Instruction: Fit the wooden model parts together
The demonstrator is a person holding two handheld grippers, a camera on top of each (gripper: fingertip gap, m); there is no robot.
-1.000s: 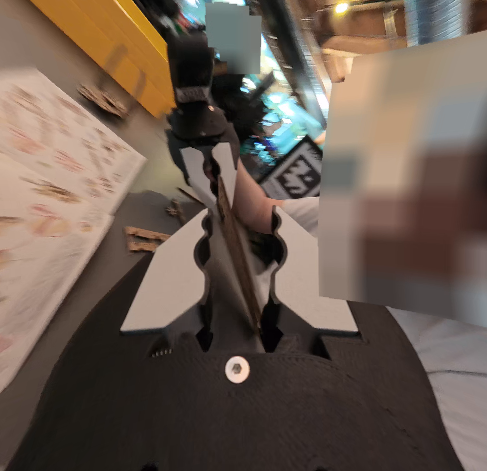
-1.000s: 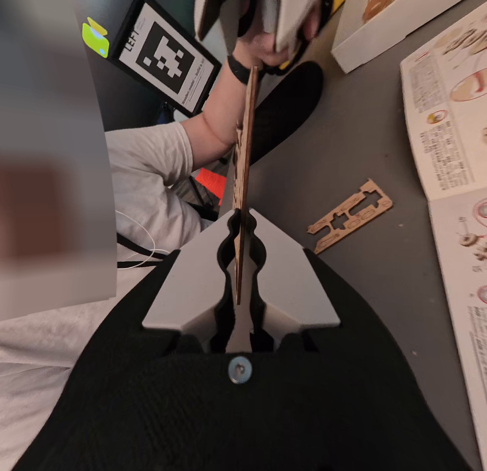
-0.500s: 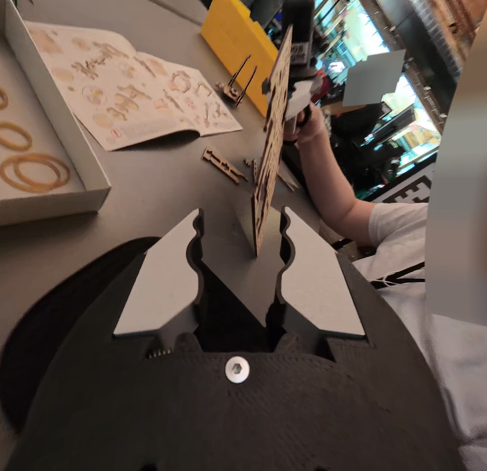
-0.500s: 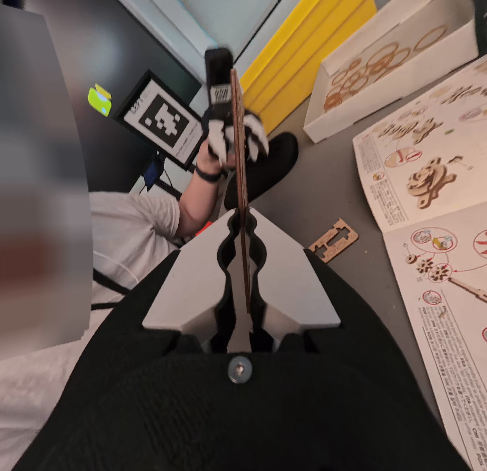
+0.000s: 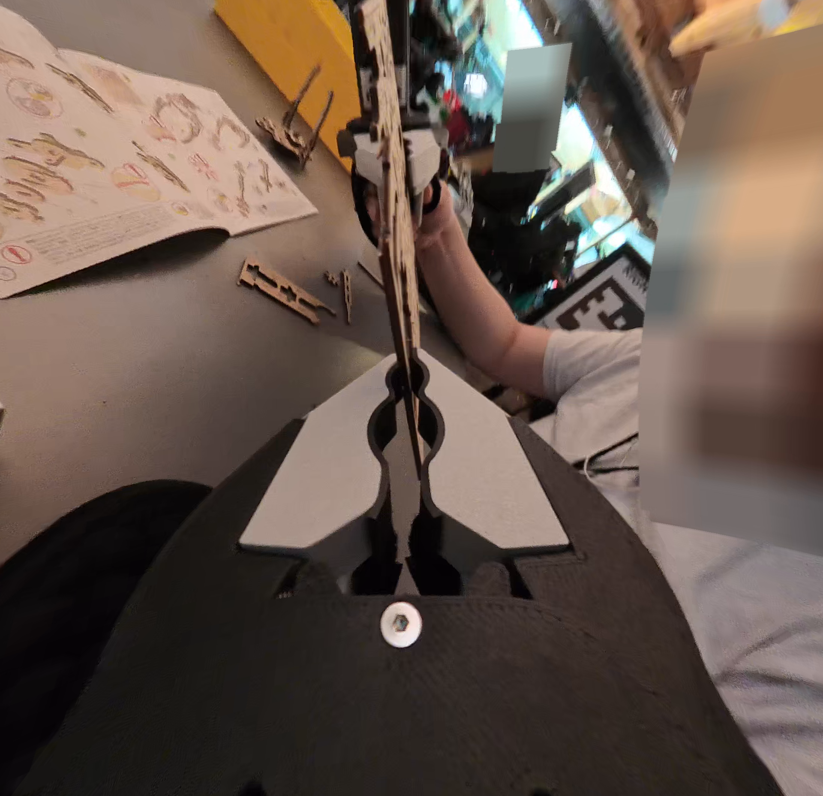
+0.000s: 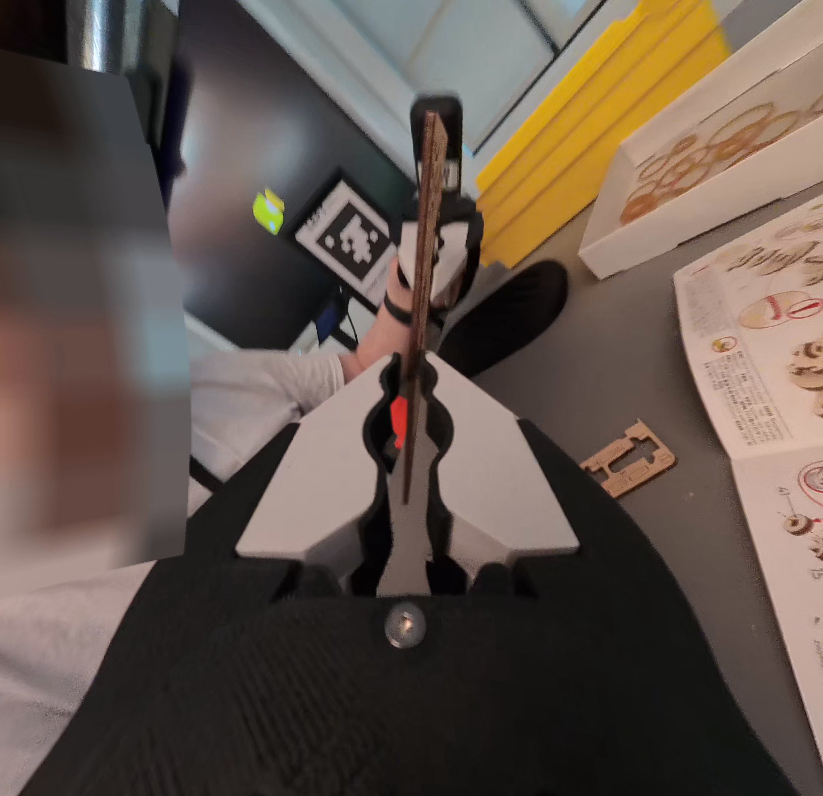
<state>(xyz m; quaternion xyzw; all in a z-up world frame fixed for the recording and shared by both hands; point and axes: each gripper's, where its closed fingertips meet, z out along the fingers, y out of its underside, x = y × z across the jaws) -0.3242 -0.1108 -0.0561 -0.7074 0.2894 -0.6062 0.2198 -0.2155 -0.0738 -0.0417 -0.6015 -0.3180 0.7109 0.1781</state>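
Observation:
A thin wooden parts sheet (image 5: 396,240) stands edge-on above the grey table (image 5: 156,373). My left gripper (image 5: 407,367) is shut on its near end, both pads pressing on it. My right gripper (image 5: 392,164) shows farther off in the same view, clamped on the sheet's far end. In the right wrist view the sheet (image 6: 423,262) runs straight ahead from my right gripper (image 6: 412,369), which is shut on it. My left gripper (image 6: 434,257) grips the sheet's other end there.
An open instruction booklet (image 5: 111,173) (image 6: 757,351) lies on the table. A flat loose wooden part (image 5: 285,291) (image 6: 628,462) lies near it. A yellow bin (image 5: 285,39) and a white box of wooden rings (image 6: 712,159) stand behind. A person's arm (image 5: 481,311) is close. The grippers' ends are close to 12 cm from one another.
My left gripper stood open around the sheet's end before and has now shut on it. My right gripper kept its hold on the sheet throughout. Both views shifted and tilted.

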